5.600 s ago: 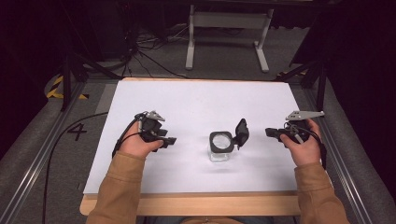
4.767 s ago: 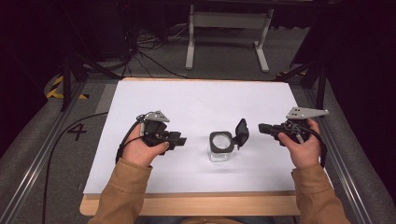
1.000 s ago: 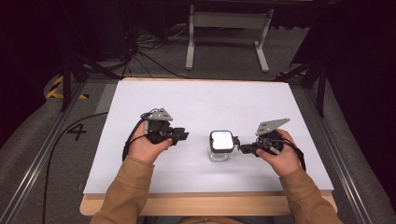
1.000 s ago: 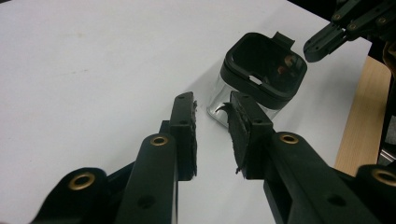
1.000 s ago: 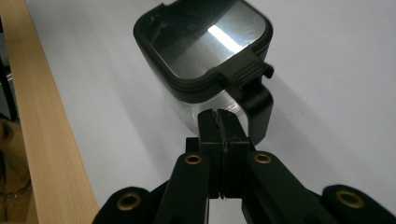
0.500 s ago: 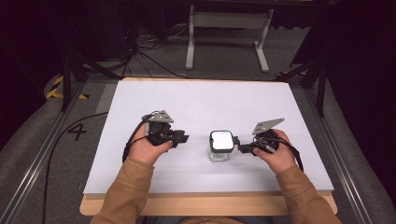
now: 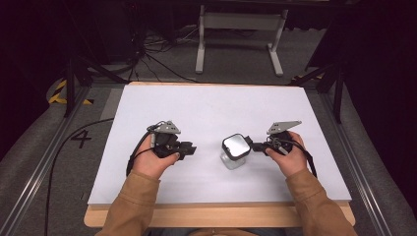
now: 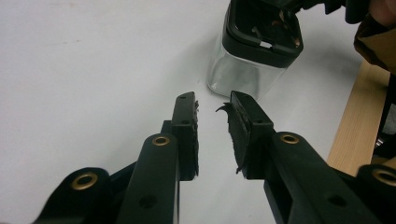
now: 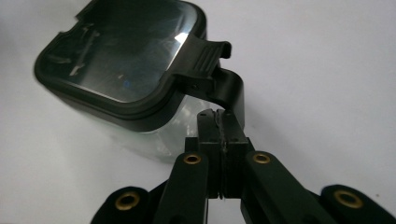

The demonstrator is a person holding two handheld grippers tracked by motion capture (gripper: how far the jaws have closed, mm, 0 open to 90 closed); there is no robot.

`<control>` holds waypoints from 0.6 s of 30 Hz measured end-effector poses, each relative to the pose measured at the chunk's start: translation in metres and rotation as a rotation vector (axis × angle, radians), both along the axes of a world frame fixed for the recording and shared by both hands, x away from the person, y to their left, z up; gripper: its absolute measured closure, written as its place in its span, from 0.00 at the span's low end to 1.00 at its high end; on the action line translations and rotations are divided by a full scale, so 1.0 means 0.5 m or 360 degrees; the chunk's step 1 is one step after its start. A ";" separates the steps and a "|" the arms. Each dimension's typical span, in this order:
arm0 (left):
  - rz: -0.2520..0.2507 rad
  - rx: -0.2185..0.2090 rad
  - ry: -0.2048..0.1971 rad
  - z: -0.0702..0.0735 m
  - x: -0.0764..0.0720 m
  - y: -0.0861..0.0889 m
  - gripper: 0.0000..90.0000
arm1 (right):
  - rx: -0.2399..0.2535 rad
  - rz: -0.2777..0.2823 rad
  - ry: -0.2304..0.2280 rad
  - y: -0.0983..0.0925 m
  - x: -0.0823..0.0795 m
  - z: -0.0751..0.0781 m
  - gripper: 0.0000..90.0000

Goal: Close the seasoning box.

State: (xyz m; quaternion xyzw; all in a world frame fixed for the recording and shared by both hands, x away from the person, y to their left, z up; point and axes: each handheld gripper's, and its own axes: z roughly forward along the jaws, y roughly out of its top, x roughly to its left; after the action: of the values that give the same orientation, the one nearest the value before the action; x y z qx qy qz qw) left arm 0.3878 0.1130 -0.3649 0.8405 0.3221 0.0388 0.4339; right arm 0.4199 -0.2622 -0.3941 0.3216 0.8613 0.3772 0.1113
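Note:
A small clear jar (image 7: 230, 160) with a black-framed square lid (image 7: 235, 145) stands on the white sheet, near the front and a little right of centre. The lid lies flat on the jar (image 9: 154, 135), and its black latch (image 9: 205, 51) hangs down the side that faces my right gripper. My right gripper (image 7: 253, 145) is shut, with its tips (image 9: 218, 114) right against the lower end of the latch and nothing between the pads. My left gripper (image 7: 192, 149) rests on the sheet to the jar's left. Its jaws stand apart and empty (image 8: 212, 102), pointing at the jar (image 8: 243, 77).
The white sheet (image 7: 221, 108) covers a table with a wooden front edge (image 7: 216, 216). Metal rails (image 7: 39, 162) run along both sides. A white metal stand (image 7: 241, 19) and cables lie on the floor beyond the far edge.
The lid, which stood open several seconds ago, now lies shut on the jar. My right gripper has come in from the right to the latch. The left gripper has barely shifted.

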 end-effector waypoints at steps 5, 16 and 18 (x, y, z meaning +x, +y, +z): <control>-0.0026 0.0054 -0.0019 -0.008 0.006 -0.012 0.85 | 0.0006 -0.0012 -0.0018 -0.009 0.001 0.002 1.00; -0.0138 0.0133 -0.0058 -0.046 0.069 -0.089 1.00 | 0.0082 -0.0182 -0.0120 -0.113 -0.066 0.059 1.00; -0.0151 0.0121 -0.0056 -0.051 0.078 -0.099 1.00 | 0.0083 -0.0197 -0.0123 -0.121 -0.072 0.062 1.00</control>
State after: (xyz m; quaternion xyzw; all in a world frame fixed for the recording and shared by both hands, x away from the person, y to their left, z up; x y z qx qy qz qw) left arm 0.4269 0.0637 -0.3904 0.8699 0.2726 0.0450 0.4085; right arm 0.3837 -0.3227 -0.3632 0.3621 0.8248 0.4039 0.1592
